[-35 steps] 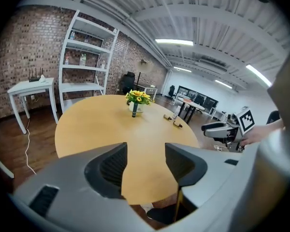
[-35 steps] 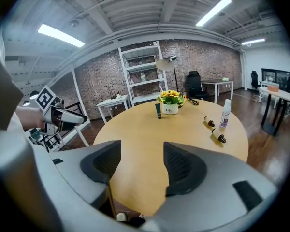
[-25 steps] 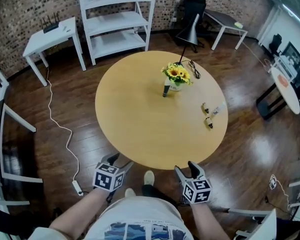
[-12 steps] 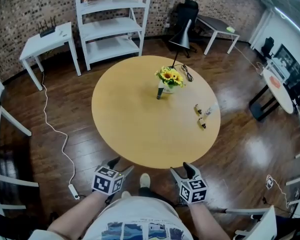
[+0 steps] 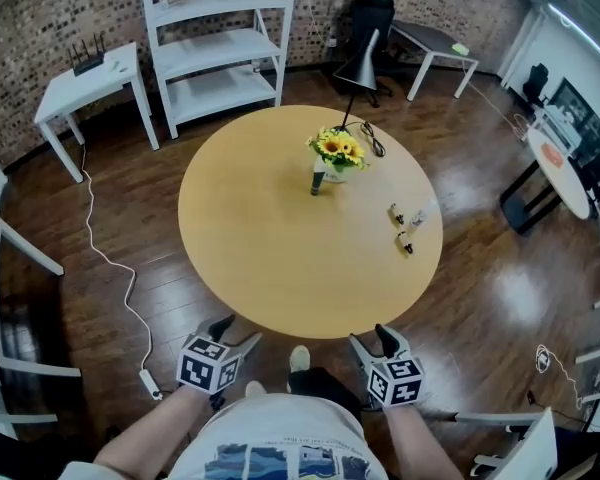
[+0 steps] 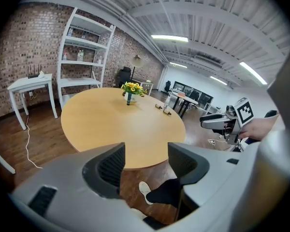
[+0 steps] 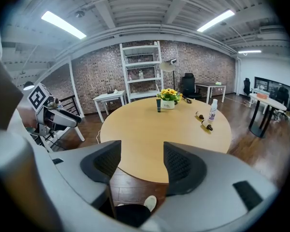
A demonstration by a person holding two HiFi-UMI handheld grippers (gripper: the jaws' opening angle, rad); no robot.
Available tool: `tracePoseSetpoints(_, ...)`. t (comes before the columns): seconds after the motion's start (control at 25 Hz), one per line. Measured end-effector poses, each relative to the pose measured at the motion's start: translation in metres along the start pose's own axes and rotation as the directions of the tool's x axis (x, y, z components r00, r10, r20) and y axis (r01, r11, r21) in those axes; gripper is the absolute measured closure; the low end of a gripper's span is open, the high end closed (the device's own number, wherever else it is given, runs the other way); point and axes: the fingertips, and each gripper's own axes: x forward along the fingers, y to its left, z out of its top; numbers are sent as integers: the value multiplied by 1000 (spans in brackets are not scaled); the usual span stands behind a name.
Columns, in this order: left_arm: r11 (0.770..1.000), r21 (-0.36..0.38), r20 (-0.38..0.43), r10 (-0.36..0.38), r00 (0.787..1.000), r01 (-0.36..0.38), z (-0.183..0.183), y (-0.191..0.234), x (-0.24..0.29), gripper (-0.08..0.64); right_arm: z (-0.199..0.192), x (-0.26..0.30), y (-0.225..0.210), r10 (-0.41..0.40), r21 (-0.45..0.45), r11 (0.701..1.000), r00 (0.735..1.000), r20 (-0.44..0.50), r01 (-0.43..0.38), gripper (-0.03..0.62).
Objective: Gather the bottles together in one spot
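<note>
Four bottles on the round tan wooden surface (image 5: 250, 238), none held: a dark upright tube-shaped bottle (image 5: 317, 181) just beside the white pot of yellow sunflowers (image 5: 337, 154), a small brown bottle (image 5: 394, 213) lying on its side towards the right edge, a second brown bottle (image 5: 406, 243) lying near it, and a pale translucent bottle (image 7: 212, 109) standing close by those two. Left gripper (image 5: 236, 332) and right gripper (image 5: 372, 339) low at the near edge, jaws of both spread wide with nothing between. Probably best to step in, then take the lone dark bottle across to the cluster of three. Come at it from the side away from the flowers, close on mid-body, lift straight, set down upright just beside the pale one.
</note>
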Motion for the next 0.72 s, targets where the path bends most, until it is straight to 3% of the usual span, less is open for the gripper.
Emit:
tracePoseSetpoints(0.24, 1000, -13, 14, 13, 1000, -13, 37, 6, 29, 301, 20, 23, -58, -20, 9, 1000, 1000, 22, 20, 296)
tracePoseSetpoints(0.72, 998, 30, -24, 56, 998, -55, 111, -13, 124, 301, 73, 89, -253, -147, 54, 988, 987, 71, 143, 296)
